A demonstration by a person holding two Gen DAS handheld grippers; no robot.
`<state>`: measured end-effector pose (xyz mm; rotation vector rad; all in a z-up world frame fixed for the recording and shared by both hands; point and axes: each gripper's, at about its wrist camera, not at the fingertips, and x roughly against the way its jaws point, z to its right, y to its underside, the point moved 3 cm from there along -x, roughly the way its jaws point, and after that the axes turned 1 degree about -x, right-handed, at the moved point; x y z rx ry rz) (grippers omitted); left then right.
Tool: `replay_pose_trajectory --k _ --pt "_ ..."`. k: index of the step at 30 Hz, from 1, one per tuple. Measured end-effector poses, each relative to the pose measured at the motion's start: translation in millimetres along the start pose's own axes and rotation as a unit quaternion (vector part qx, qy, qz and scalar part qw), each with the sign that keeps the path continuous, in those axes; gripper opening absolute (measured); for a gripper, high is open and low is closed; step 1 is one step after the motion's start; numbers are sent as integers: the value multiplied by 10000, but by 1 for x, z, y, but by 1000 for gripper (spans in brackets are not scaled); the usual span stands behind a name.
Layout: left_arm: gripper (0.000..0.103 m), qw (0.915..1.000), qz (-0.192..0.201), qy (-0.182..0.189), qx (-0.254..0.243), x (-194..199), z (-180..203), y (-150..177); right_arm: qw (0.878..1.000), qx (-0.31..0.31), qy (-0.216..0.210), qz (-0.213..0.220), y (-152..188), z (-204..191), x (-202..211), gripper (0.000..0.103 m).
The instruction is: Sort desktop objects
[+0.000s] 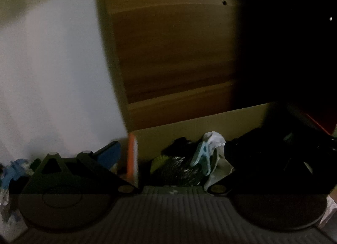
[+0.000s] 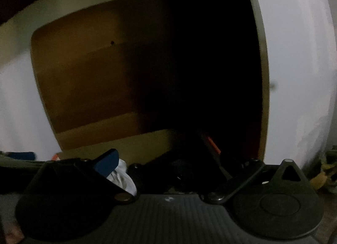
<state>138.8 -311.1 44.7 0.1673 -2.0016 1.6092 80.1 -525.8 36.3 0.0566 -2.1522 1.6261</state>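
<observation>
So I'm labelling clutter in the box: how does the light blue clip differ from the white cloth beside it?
The light blue clip is rigid plastic with two splayed legs; the white cloth is soft and crumpled. The clip is pale blue, the cloth white. Both lie in the cardboard box, touching.

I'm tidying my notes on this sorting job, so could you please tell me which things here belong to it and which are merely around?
Belonging to the job:
- cardboard box
- light blue clip
- white cloth
- open left hand-held gripper
- open right hand-held gripper

Merely around:
- wooden cabinet recess
- white panel
</observation>
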Motion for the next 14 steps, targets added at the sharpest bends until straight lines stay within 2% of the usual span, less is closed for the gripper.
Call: replay_pose_trajectory --k 7,14 --pt "103 9992 181 -348 41 13 -1 0 9999 119 38 -105 5 -8 7 103" --pt "103 9992 273 -305 -28 15 3 0 9996 174 202 -111 7 -6 12 103"
